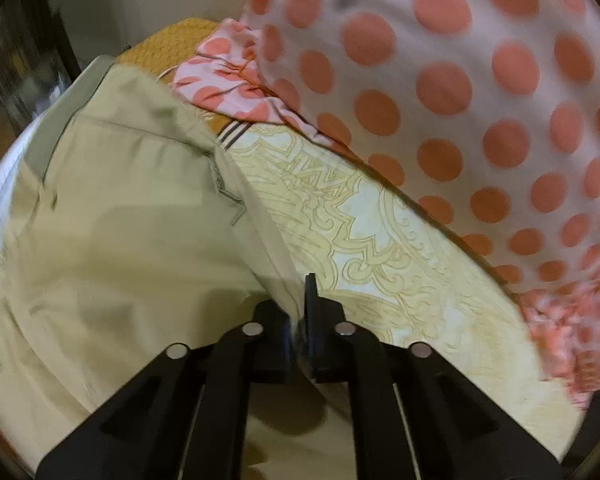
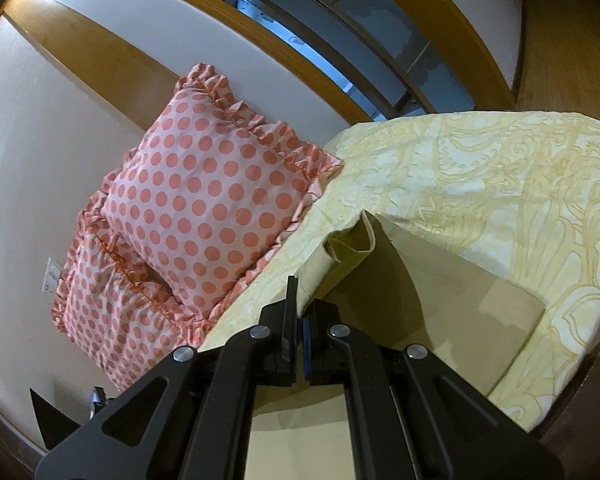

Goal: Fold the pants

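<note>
Beige pants (image 1: 132, 240) lie on a bed with a yellow patterned sheet (image 1: 400, 248). In the left wrist view my left gripper (image 1: 300, 312) is shut on the pants' edge, with the waistband and pocket area spread to its left. In the right wrist view my right gripper (image 2: 300, 304) is shut on the pants (image 2: 440, 300) at a leg end, which is lifted and folds over above the fingers. The rest of that leg lies flat on the sheet (image 2: 500, 184) to the right.
Polka-dot pillows (image 2: 212, 200) lean against the white wall at the head of the bed; one (image 1: 480, 100) hangs close over the left gripper. A mustard cloth (image 1: 168, 44) lies behind the pants. The bed's edge (image 2: 564, 360) drops off at right.
</note>
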The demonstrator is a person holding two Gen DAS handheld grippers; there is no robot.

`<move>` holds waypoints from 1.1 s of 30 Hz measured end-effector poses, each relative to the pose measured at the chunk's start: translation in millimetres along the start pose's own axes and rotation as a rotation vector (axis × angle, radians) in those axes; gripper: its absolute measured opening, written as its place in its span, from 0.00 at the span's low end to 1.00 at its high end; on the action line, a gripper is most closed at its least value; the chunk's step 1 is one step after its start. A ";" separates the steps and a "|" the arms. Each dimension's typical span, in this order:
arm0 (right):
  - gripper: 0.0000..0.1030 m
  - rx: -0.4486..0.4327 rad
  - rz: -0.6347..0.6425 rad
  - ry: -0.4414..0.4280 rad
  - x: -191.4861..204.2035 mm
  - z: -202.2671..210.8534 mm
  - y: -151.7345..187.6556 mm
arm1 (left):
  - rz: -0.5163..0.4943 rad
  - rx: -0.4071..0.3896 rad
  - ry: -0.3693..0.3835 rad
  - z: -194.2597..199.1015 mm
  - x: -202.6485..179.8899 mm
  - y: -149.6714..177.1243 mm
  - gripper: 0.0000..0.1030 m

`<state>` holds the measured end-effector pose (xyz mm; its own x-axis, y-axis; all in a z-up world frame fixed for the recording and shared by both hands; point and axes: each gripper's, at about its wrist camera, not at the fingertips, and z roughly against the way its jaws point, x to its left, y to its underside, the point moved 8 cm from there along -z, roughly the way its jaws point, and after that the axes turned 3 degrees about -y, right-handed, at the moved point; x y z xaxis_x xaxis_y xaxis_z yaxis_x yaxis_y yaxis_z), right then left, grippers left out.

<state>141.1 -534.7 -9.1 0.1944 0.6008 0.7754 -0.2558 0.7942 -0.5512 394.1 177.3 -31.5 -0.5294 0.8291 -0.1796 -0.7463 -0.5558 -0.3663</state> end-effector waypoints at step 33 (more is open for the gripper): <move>0.67 -0.091 0.020 0.300 -75.6 69.7 17.0 | -0.091 -0.333 0.264 163.6 195.7 253.6 0.61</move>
<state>56.1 -572.9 -55.6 0.4647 0.6055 0.6461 -0.1792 0.7789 -0.6010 35.2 188.9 -10.2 -0.3140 0.8849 -0.3440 -0.5913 -0.4657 -0.6584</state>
